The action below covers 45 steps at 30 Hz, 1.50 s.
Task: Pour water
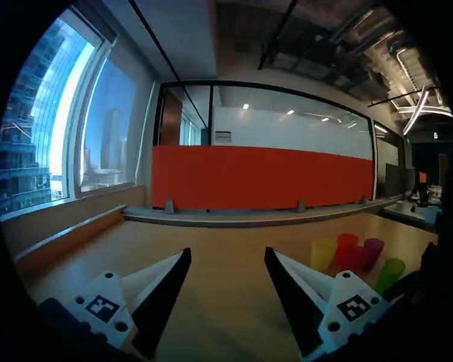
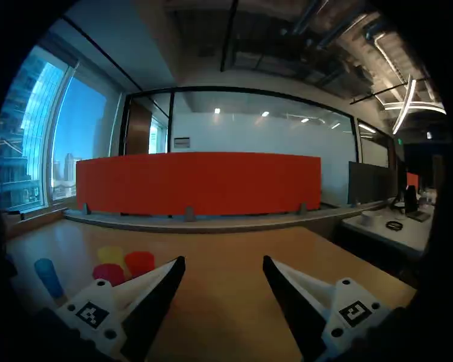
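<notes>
The cups stand in a loose bunch on the wood table [image 1: 226, 301]. The yellow cup [image 1: 322, 253], red cup [image 1: 346, 244] and purple cup [image 1: 374, 248] are packed close, and the green cup [image 1: 391, 274] is just beside them on the near side. In the left gripper view they lie off to the right of the left tool [image 1: 227, 250], past its right finger, not touching it. That tool's fingers are spread wide apart w/ bare wood between them.

In the right gripper view the same colours sit low on the left, partly hidden behind the left finger of the right tool [image 2: 223, 259]. A blue cup [image 2: 47, 274] stands apart from them, further left. This tool is also spread wide, gripping nothing, w/ only table top in the gap.

The table is pale wood and runs back to a grey ledge. On the ledge stands a long orange partition [image 1: 257, 178], w/ a glass wall [image 1: 287, 120] behind it. Tall windows [image 1: 45, 139] on the left show city towers and blue sky. The ceiling is open w/ dark ducts and bright strip lights [image 1: 417, 108]. A second table [image 2: 383, 232], white, sits at far right w/ small dark items on it, too small to tell.
</notes>
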Motion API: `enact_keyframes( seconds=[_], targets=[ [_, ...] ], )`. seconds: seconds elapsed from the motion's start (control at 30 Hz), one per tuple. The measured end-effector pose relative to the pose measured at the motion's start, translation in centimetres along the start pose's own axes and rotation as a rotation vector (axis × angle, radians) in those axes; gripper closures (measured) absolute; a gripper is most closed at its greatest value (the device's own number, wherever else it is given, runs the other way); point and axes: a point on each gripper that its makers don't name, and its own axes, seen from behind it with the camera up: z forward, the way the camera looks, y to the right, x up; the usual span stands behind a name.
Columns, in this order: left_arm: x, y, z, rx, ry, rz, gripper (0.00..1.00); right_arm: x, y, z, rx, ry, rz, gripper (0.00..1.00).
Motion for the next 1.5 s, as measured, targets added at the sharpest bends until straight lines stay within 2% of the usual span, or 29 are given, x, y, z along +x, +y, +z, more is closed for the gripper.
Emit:
enact_keyframes(
  seconds=[0.2,0.5,0.87,1.3,1.5],
  targets=[
    [0.4,-0.3,0.2,0.027,0.021,0.004,0.10,1.0,0.1,0.1,-0.013,0.041,-0.019,0.00],
    [1.5,-1.0,-0.1,0.091,0.080,0.054,0.10,0.9,1.0,0.6,-0.013,0.032,0.016,0.00],
    [0.0,-1.7,-0.2,0.120,0.099,0.054,0.10,1.2,1.6,0.7,-0.039,0.040,0.037,0.00],
    [-2.4,-1.5,0.3,0.121,0.092,0.040,0.10,2.3,1.2,0.6,-0.046,0.059,0.026,0.00],
    [-3.3,-1.4,0.4,0.120,0.083,0.055,0.10,2.8,1.4,0.4,-0.049,0.066,0.029,0.00]
  ],
)
